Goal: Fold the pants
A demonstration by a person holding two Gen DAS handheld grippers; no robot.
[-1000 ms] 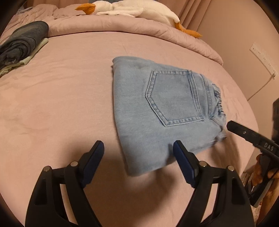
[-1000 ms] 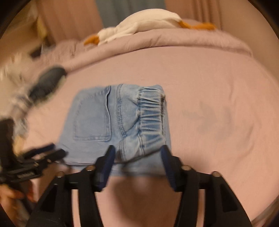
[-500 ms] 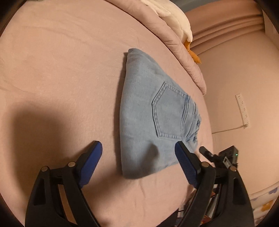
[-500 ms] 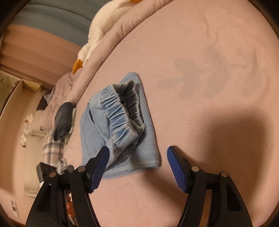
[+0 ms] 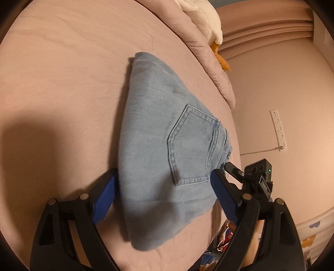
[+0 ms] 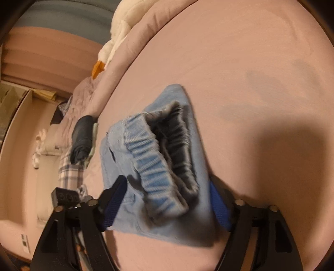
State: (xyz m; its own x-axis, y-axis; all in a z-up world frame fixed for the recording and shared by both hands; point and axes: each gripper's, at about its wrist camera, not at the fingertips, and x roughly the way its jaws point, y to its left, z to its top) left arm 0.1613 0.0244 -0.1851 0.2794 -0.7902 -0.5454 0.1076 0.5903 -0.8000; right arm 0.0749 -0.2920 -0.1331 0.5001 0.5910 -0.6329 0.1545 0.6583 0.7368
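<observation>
Fold done, pickup in hand — left gripper (image 5: 165,191) wide apart, right gripper (image 6: 167,203) opening, both astride light-blue folded denim pants (image 5: 167,146) w/o pinching — next: close evenly, lift level.

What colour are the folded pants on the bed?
Light blue denim pants, clearest in the left wrist view.

Light-blue denim pants (image 5: 158,150), grey inside the ribbed waistband, lie on a dusty-pink bedsheet (image 5: 62,83). A white plush goose (image 5: 202,16) with orange feet lies beyond them; royal-blue pads (image 5: 104,198) line 2 black fingers.
</observation>
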